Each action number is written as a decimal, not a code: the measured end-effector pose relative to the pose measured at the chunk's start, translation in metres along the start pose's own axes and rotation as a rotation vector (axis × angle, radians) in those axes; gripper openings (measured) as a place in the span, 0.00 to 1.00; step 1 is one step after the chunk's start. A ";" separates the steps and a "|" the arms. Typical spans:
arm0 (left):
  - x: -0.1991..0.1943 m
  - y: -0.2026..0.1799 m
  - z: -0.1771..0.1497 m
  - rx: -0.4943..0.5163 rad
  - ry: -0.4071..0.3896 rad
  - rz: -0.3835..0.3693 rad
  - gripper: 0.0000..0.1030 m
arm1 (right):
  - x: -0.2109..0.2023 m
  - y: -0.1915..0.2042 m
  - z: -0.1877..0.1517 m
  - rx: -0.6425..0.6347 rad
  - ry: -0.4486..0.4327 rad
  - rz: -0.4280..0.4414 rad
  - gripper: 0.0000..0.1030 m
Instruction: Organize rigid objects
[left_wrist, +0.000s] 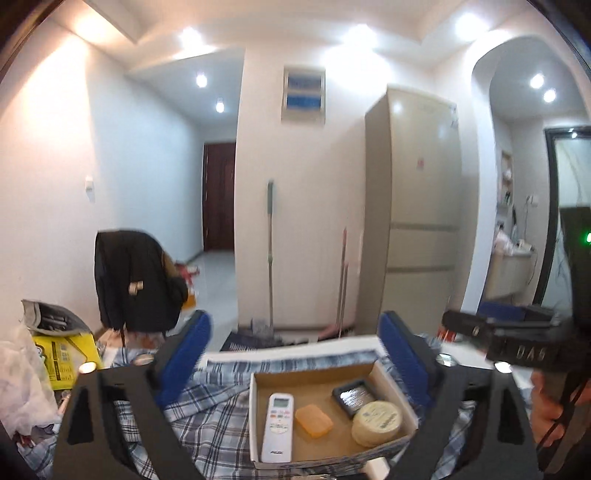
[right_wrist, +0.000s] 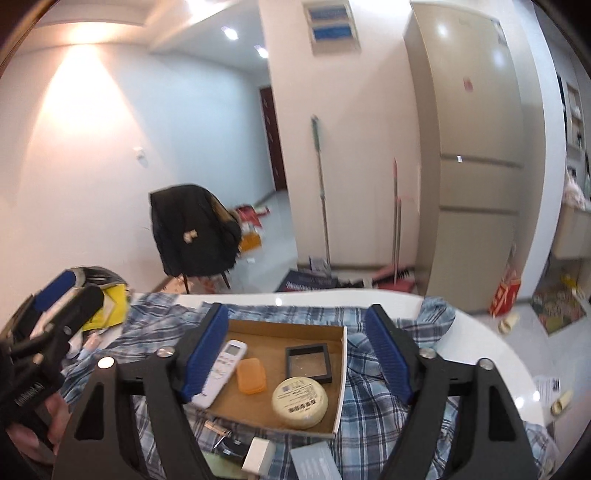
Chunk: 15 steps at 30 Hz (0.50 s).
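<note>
A shallow cardboard box (left_wrist: 391, 384) (right_wrist: 341, 365) lies on a blue plaid cloth. In it lie a white remote (left_wrist: 277, 428) (right_wrist: 221, 373), an orange soap-like block (left_wrist: 314, 421) (right_wrist: 252, 376), a black square case (left_wrist: 354, 394) (right_wrist: 308, 360) and a round cream tin (left_wrist: 376, 424) (right_wrist: 300, 402). My left gripper (left_wrist: 295, 347) is open and empty, held above and before the box. My right gripper (right_wrist: 297, 336) is open and empty, its fingers straddling the box from above. Each gripper shows at the edge of the other's view.
The plaid cloth (right_wrist: 373, 398) covers a white table (right_wrist: 491, 354). Small boxes and a card (right_wrist: 258, 454) lie at the near edge. Yellow packaging and bags (left_wrist: 62, 354) sit at left. A chair with a black jacket (right_wrist: 192, 232), a mop and a fridge (right_wrist: 476, 147) stand beyond.
</note>
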<state>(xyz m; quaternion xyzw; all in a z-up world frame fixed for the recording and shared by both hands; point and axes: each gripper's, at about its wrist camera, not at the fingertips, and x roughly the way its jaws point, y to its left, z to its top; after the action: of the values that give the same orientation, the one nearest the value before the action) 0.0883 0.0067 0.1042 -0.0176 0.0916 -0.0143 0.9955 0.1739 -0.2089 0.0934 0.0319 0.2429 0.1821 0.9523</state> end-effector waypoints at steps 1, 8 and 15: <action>-0.015 -0.004 -0.001 0.016 -0.026 -0.038 1.00 | -0.013 0.003 -0.003 -0.011 -0.026 0.007 0.82; -0.067 -0.021 -0.017 0.066 -0.114 -0.014 1.00 | -0.070 0.011 -0.027 -0.040 -0.166 0.021 1.00; -0.085 -0.017 -0.043 0.025 -0.132 0.033 1.00 | -0.070 0.010 -0.057 -0.072 -0.181 0.002 1.00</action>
<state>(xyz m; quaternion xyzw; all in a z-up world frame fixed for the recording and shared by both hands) -0.0039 -0.0092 0.0783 -0.0044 0.0257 0.0019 0.9997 0.0866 -0.2263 0.0763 0.0145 0.1489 0.1880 0.9707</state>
